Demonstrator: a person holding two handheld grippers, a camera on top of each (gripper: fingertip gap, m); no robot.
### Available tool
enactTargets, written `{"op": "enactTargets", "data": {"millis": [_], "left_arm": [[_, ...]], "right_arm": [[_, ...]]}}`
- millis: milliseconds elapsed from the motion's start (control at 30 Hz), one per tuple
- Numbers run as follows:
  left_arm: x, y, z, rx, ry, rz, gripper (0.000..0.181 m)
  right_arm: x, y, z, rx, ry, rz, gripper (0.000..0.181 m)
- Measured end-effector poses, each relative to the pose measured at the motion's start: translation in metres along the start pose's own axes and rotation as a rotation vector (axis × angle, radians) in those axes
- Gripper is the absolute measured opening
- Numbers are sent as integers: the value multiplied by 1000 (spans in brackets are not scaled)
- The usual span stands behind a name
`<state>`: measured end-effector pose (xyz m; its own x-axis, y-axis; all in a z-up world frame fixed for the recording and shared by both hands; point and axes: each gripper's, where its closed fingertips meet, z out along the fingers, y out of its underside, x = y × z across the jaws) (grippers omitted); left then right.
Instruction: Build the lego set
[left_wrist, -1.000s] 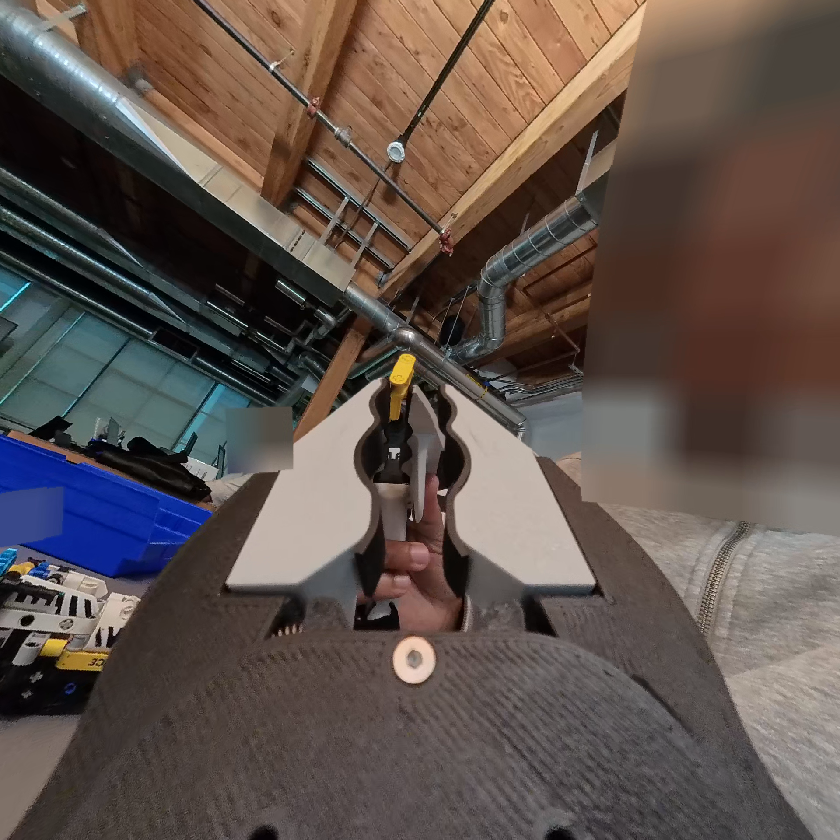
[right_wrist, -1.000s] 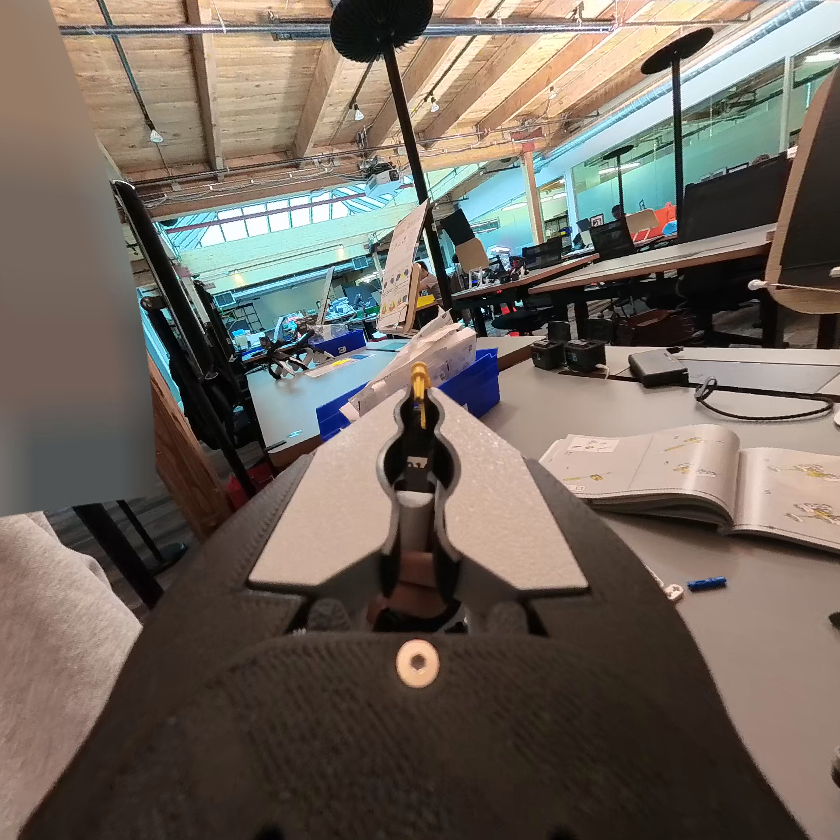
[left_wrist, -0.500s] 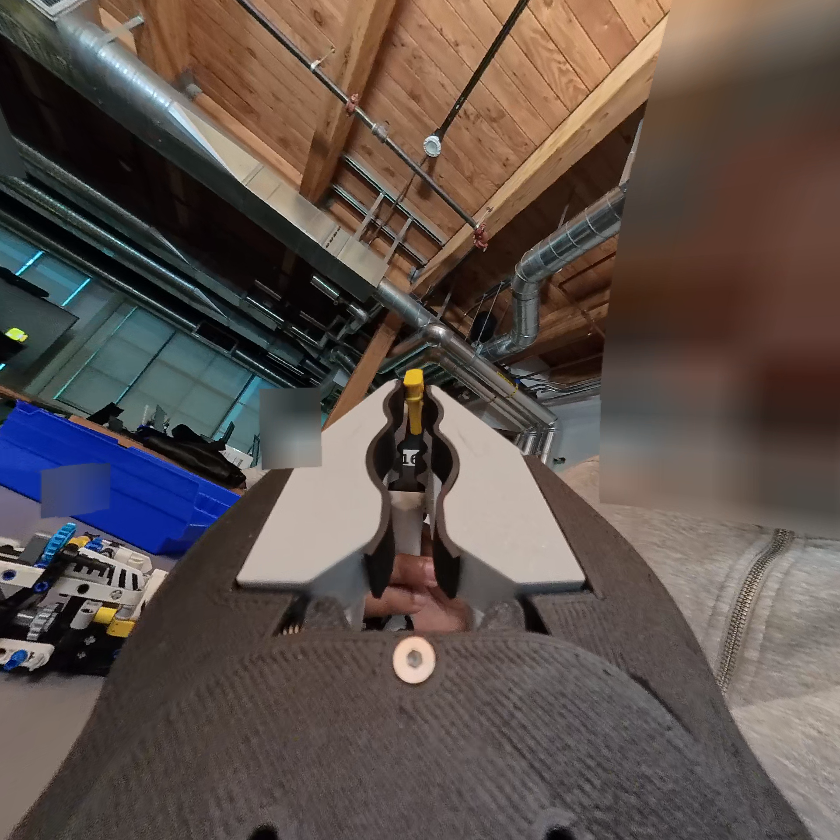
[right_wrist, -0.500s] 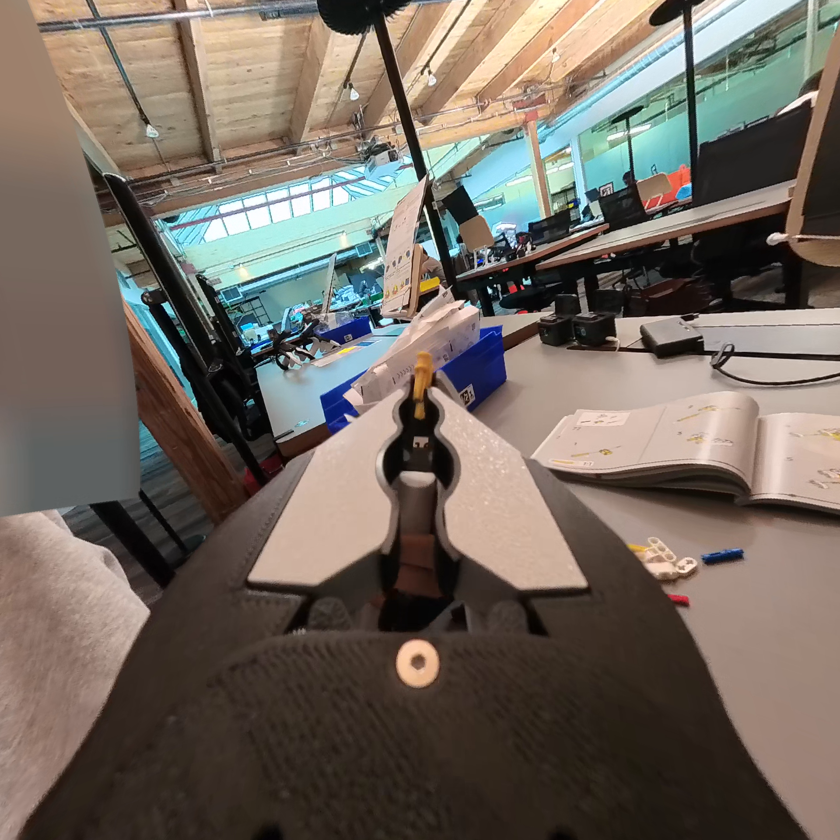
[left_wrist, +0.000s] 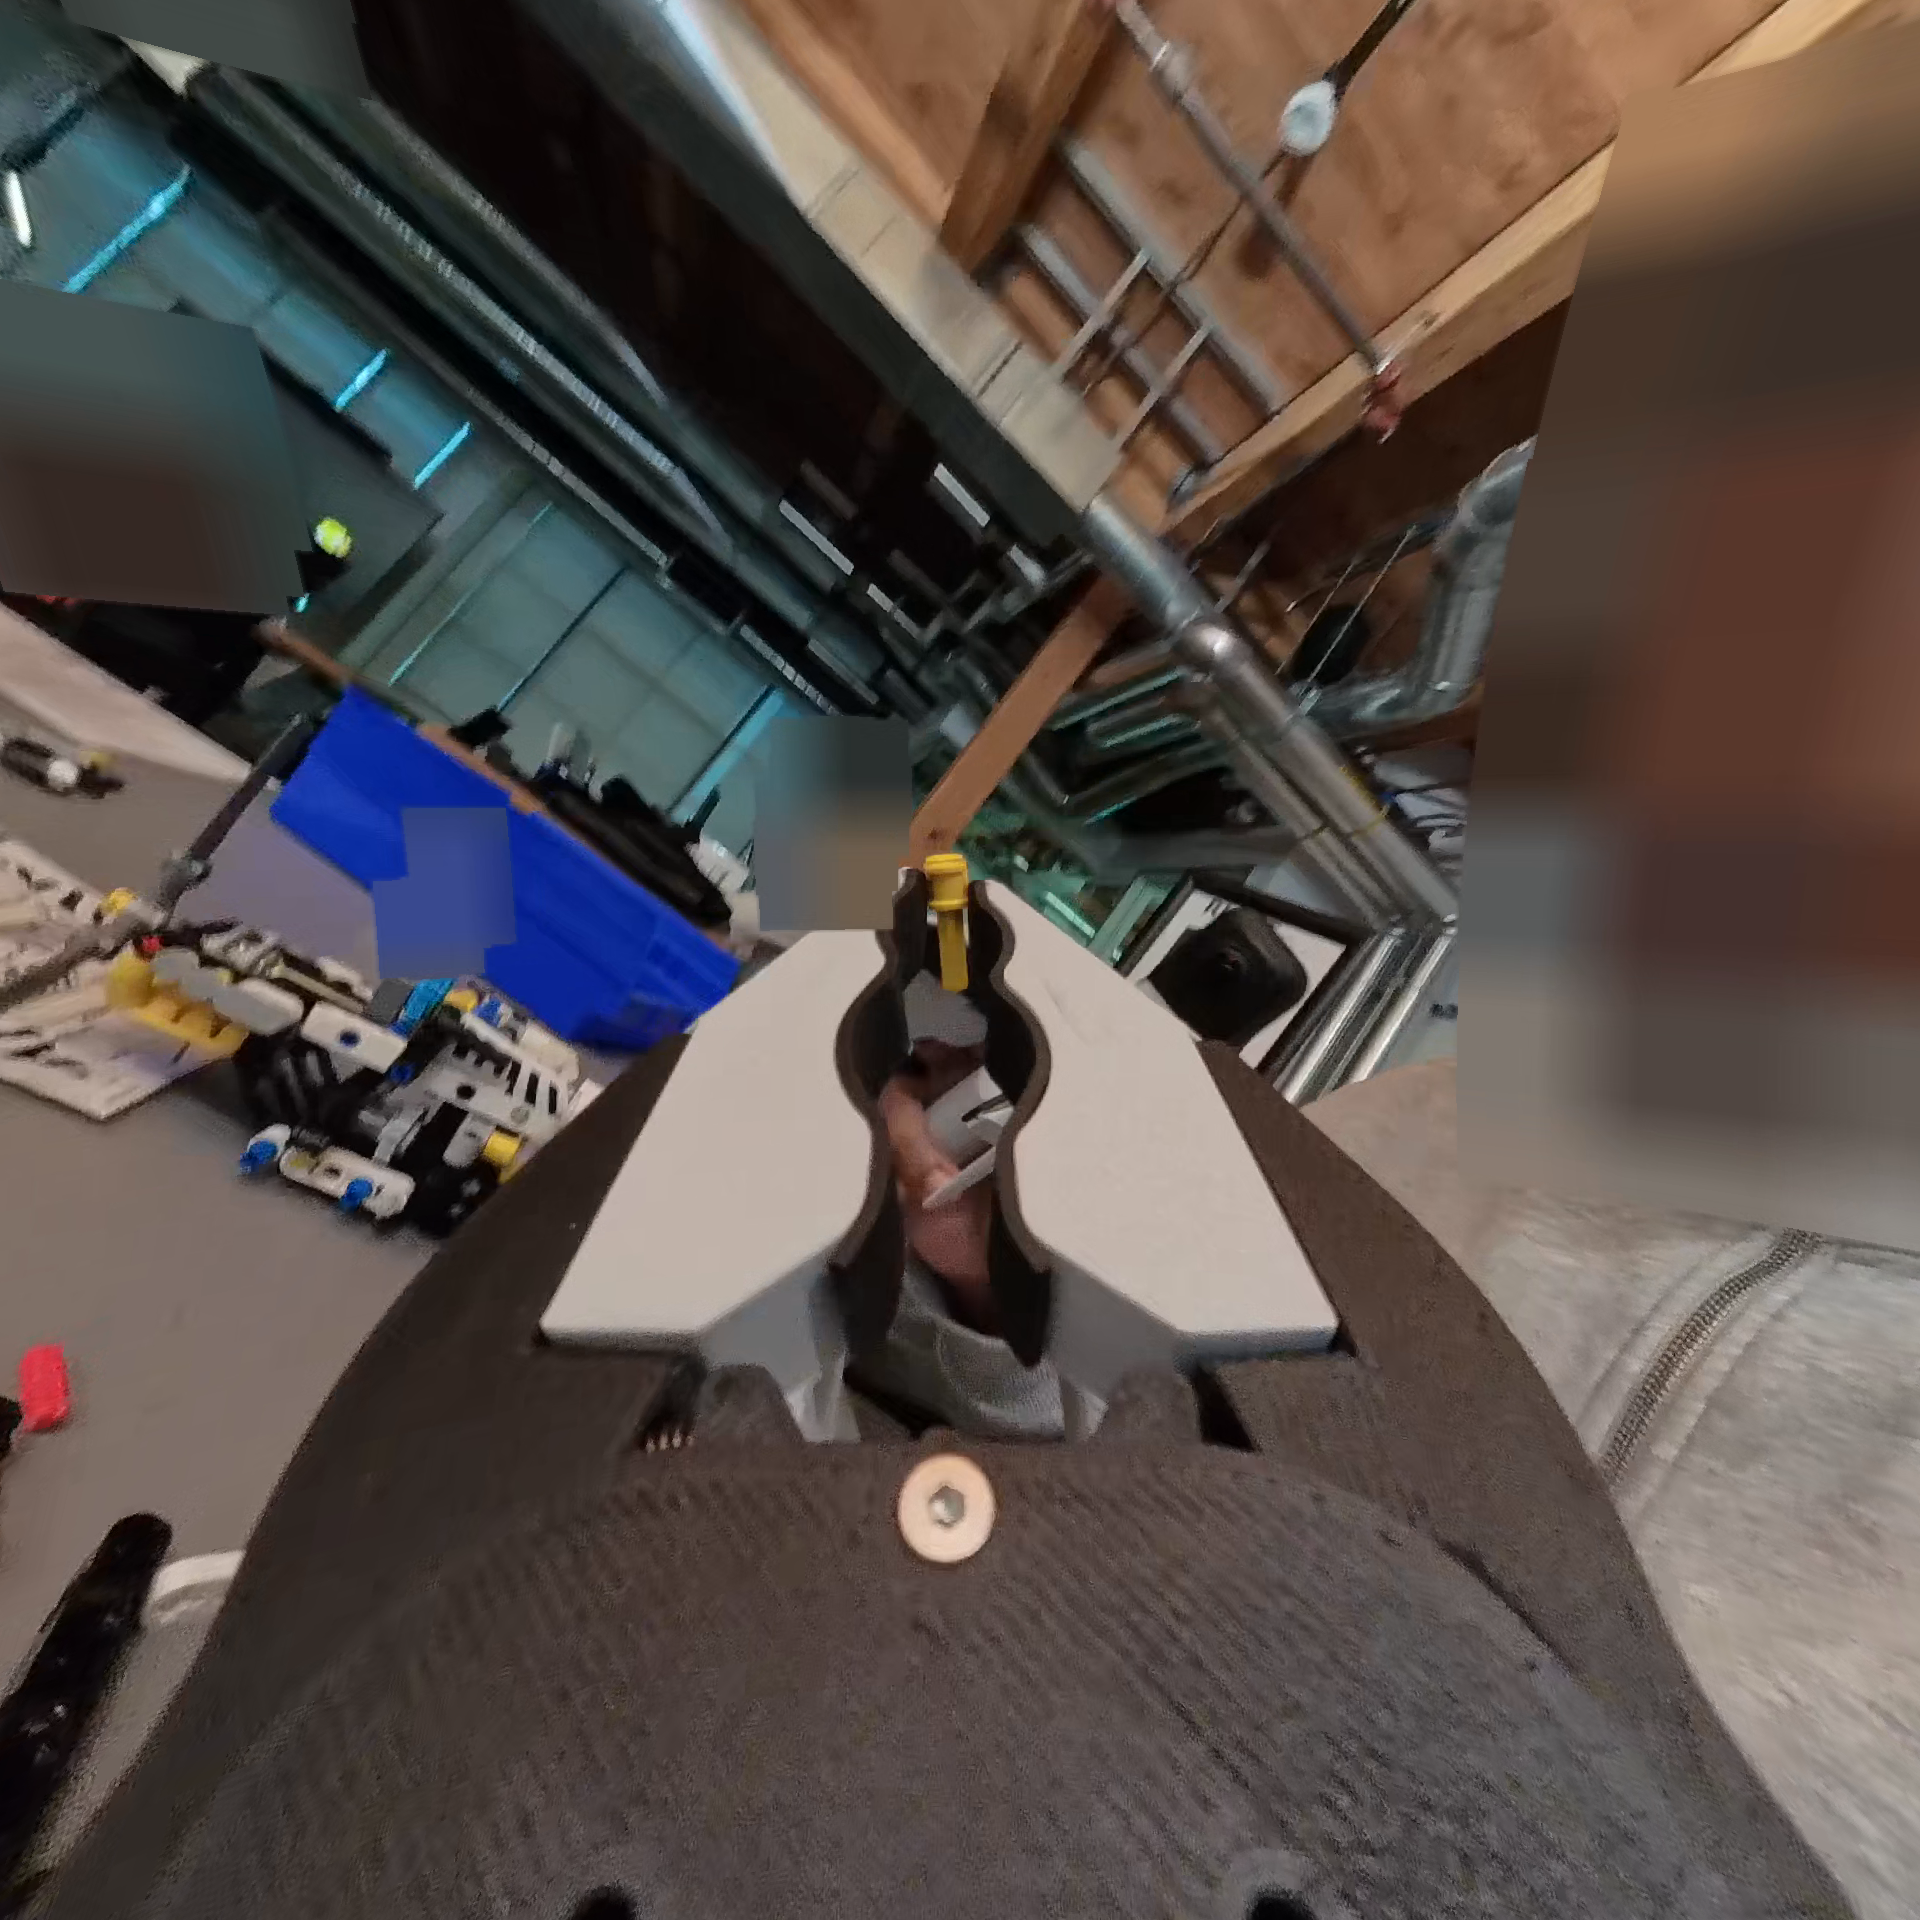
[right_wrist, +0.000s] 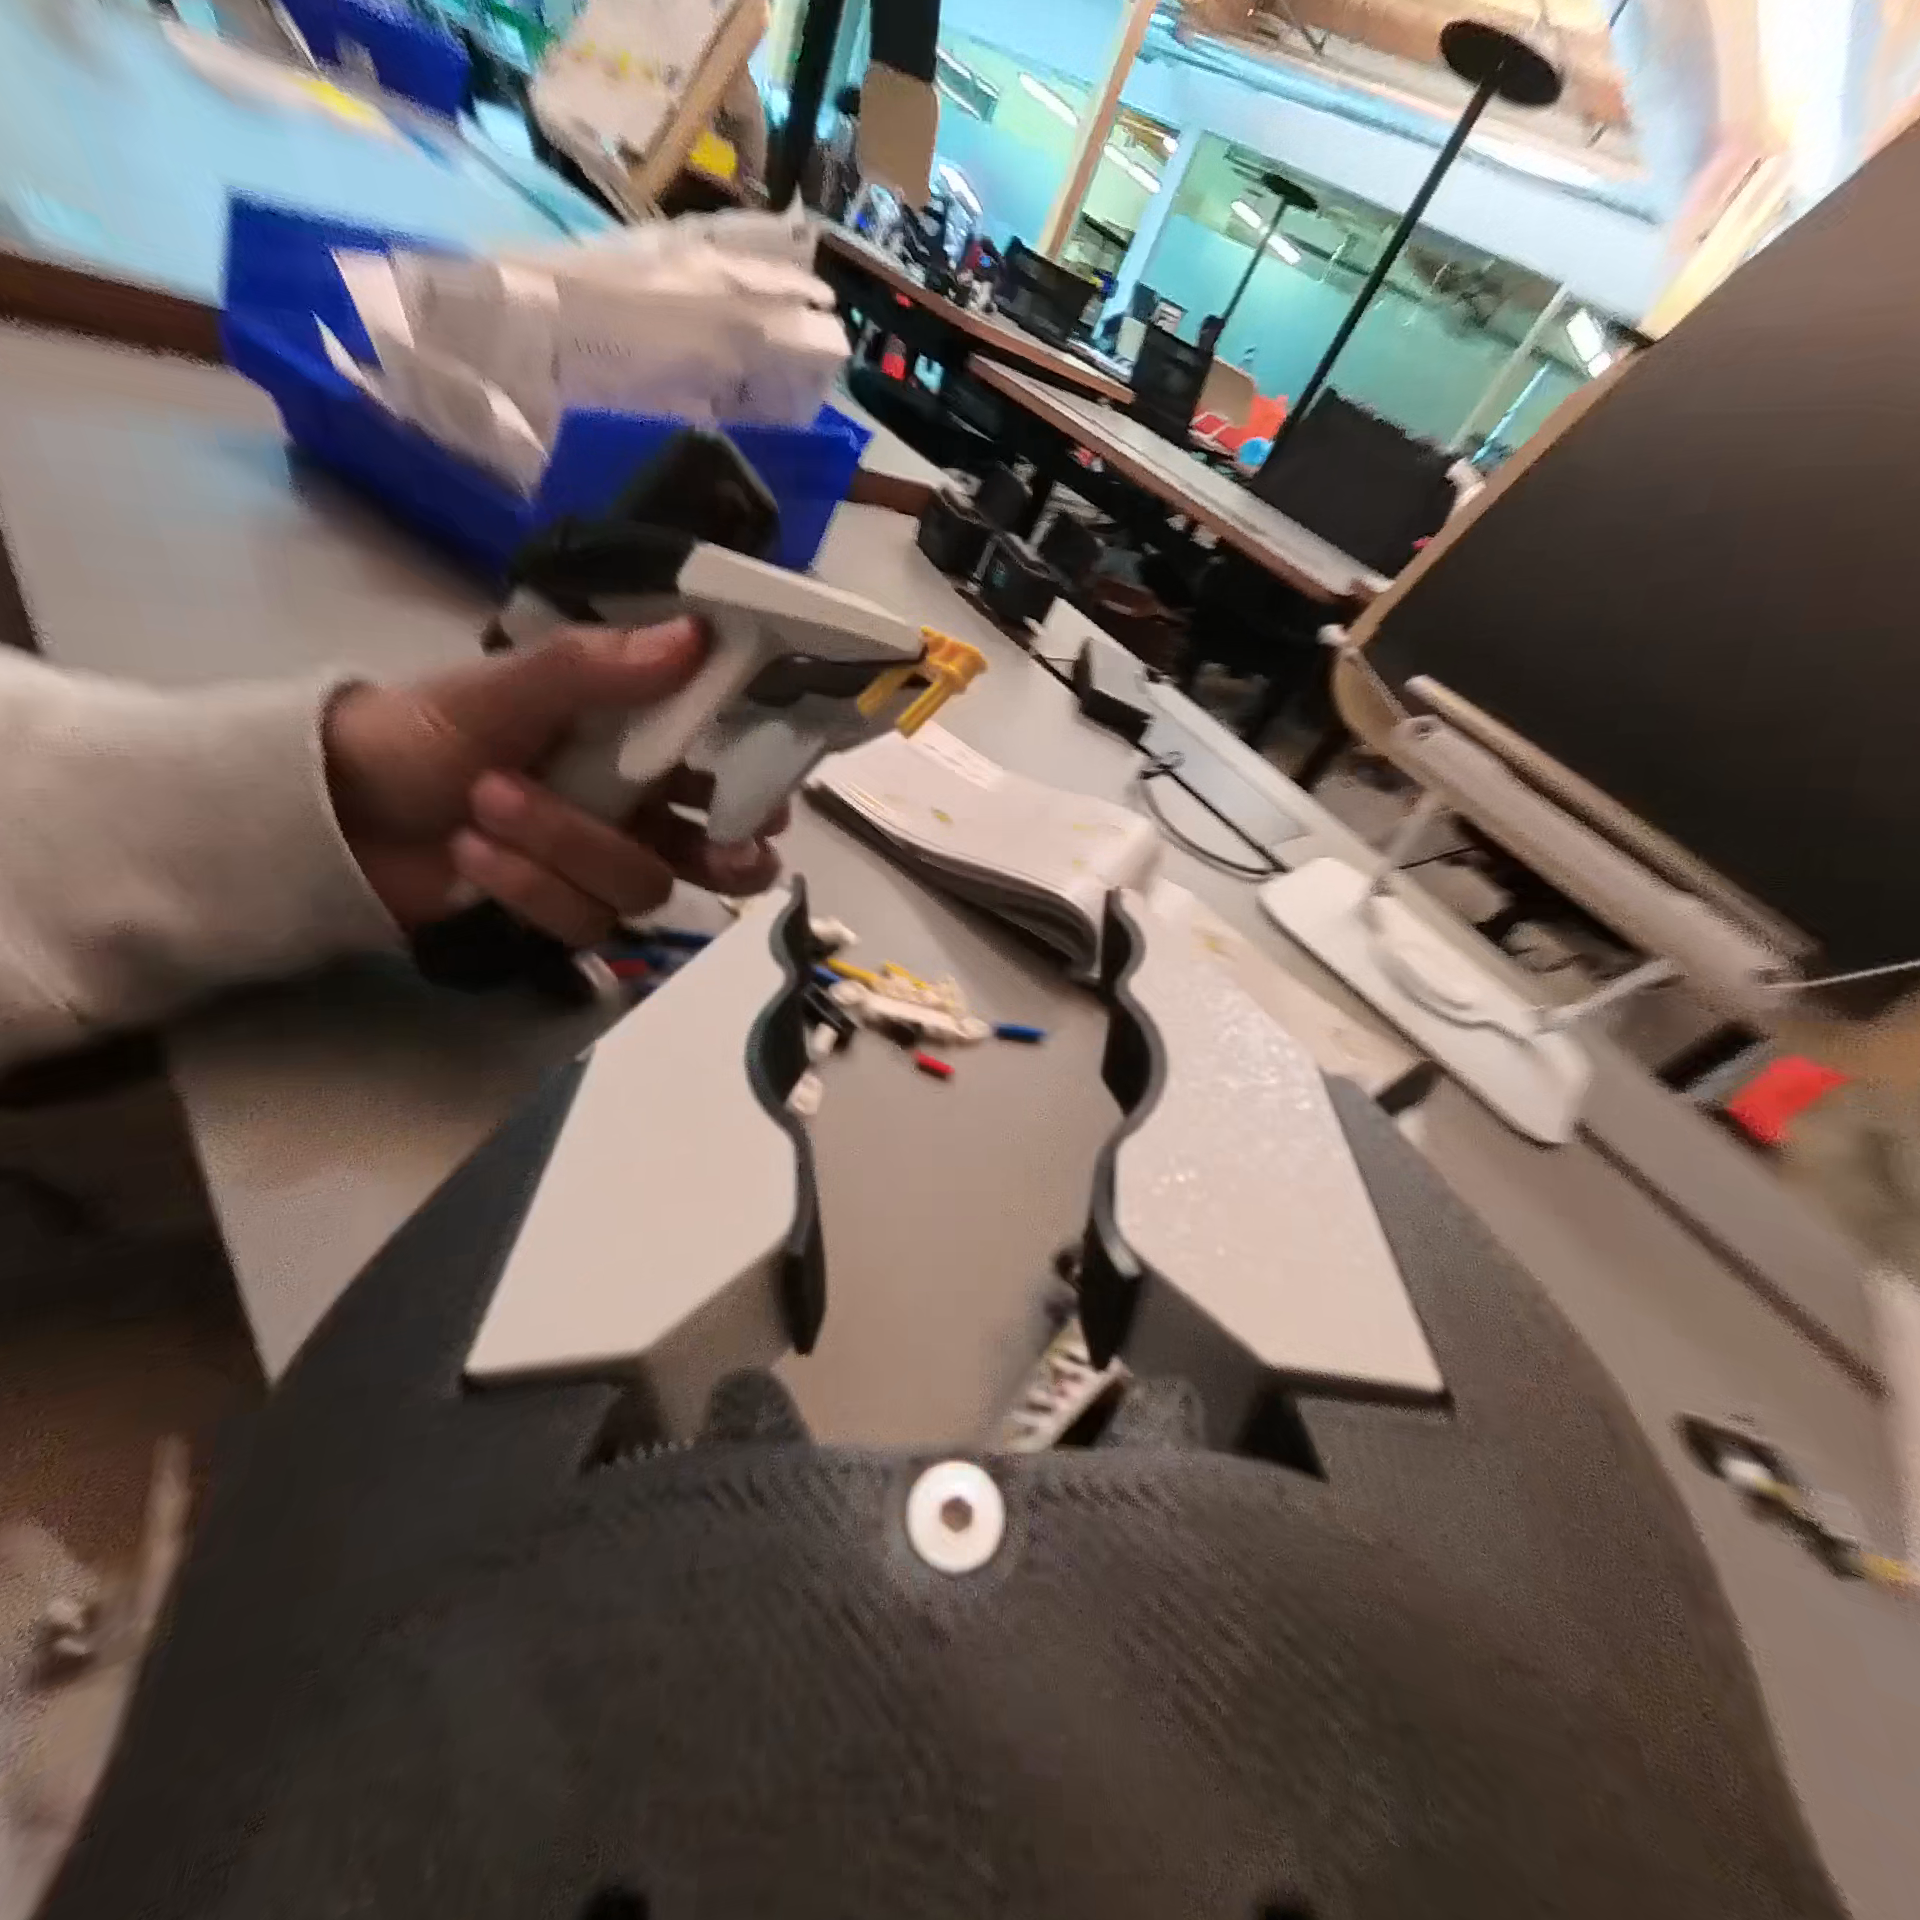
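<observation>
1. Two grippers: the left gripper (left_wrist: 945, 914) pinches a yellow lego piece (left_wrist: 947, 916) at its tips; the right gripper (right_wrist: 951, 925) stands wide apart, holding nothing.
2. Grey table (left_wrist: 208, 1299) carries the part-built lego model (left_wrist: 405, 1081) at 9 o'clock, with a blue bin (left_wrist: 582, 935) beyond it.
3. Loose lego pieces (right_wrist: 914, 1003) lie at 12 o'clock, an open booklet (right_wrist: 997, 831) past them.
4. Wooden ceiling (left_wrist: 1299, 187) and metal ducts (left_wrist: 1247, 665) run overhead.

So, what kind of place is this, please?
Probably an open-plan office or workshop: long desks stand in rows, metal ducts run under a wooden ceiling, and a half-built lego model sits on the grey table.
</observation>
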<state>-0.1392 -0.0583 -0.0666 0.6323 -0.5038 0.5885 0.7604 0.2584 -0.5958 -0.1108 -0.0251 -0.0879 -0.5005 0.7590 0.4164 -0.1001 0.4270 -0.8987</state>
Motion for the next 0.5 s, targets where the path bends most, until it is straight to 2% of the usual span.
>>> {"op": "enactTargets", "data": {"millis": [167,233,333,433,500], "left_arm": [[-14,23,24,-148,-46,-137,5],[-10,23,38,-195,-38,-175,5],[-11,34,52,-370,-61,-113,6],[-18,39,56,-428,-45,-125,6],[-26,47,49,-441,-64,-171,6]], "right_arm": [[-9,22,-15,-51,26,-249,72],[-9,20,-20,-45,39,-278,74],[1,10,-27,-3,77,-241,74],[8,0,-34,59,107,-196,72],[11,-7,-41,122,162,-244,54]]}}
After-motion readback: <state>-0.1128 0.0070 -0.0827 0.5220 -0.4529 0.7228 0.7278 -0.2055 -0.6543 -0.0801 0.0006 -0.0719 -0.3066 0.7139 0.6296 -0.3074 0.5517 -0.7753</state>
